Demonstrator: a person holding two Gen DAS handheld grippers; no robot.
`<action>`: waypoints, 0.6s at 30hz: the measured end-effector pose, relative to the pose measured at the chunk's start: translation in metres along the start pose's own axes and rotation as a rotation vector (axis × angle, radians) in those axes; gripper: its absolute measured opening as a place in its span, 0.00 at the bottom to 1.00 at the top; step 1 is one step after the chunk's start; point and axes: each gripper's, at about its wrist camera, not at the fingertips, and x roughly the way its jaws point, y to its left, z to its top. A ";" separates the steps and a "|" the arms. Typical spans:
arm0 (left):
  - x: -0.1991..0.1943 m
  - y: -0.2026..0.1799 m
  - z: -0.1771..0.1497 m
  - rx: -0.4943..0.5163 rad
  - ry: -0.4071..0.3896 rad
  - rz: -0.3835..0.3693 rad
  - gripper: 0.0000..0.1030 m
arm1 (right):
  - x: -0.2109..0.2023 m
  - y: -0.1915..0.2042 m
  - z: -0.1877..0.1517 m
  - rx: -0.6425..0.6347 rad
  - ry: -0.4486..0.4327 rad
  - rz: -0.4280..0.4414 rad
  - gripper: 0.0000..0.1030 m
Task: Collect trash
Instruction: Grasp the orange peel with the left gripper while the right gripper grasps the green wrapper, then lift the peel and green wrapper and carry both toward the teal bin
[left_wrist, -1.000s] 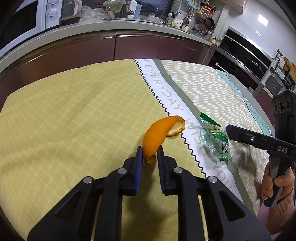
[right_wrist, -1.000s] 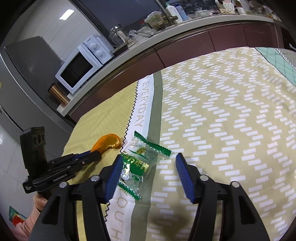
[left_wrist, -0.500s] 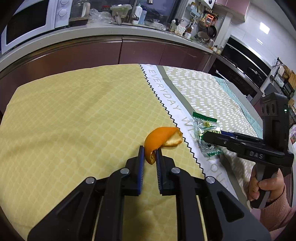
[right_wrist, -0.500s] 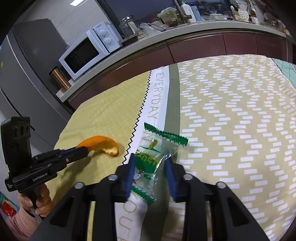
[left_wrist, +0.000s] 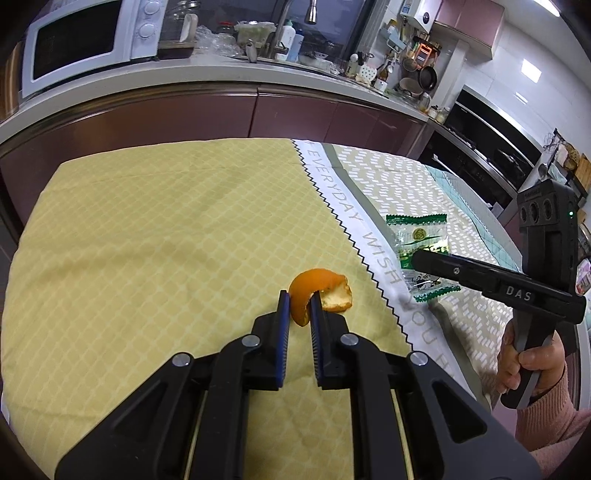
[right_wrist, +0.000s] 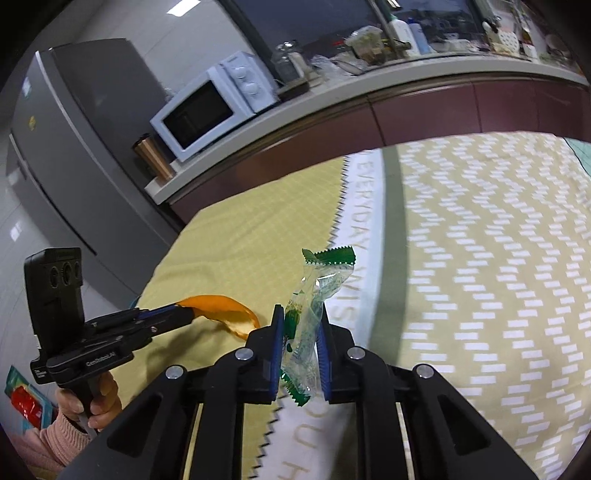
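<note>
While my left gripper (left_wrist: 298, 308) pinches peel (left_wrist: 314, 291) just above yellow cloth (left_wrist: 147, 240) mid-table, my right gripper (right_wrist: 301, 332) jaws closing on wrapper (right_wrist: 314, 295), lifted over white stripe (right_wrist: 364, 221).

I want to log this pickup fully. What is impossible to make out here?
- Left wrist view: the right gripper covers the middle of the wrapper.
- Right wrist view: the wrapper's crumpled print is unreadable.
- Both views: no trash bin appears in frame.
- Orange peel: its lower end sits hidden between the left gripper's fingers.
</note>
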 end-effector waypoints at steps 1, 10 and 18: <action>-0.004 0.002 -0.002 -0.006 -0.003 0.004 0.11 | 0.000 0.005 0.001 -0.010 0.000 0.009 0.15; -0.039 0.019 -0.016 -0.041 -0.040 0.049 0.11 | 0.016 0.040 0.000 -0.067 0.030 0.086 0.15; -0.073 0.033 -0.028 -0.053 -0.085 0.093 0.11 | 0.033 0.067 -0.003 -0.108 0.064 0.142 0.15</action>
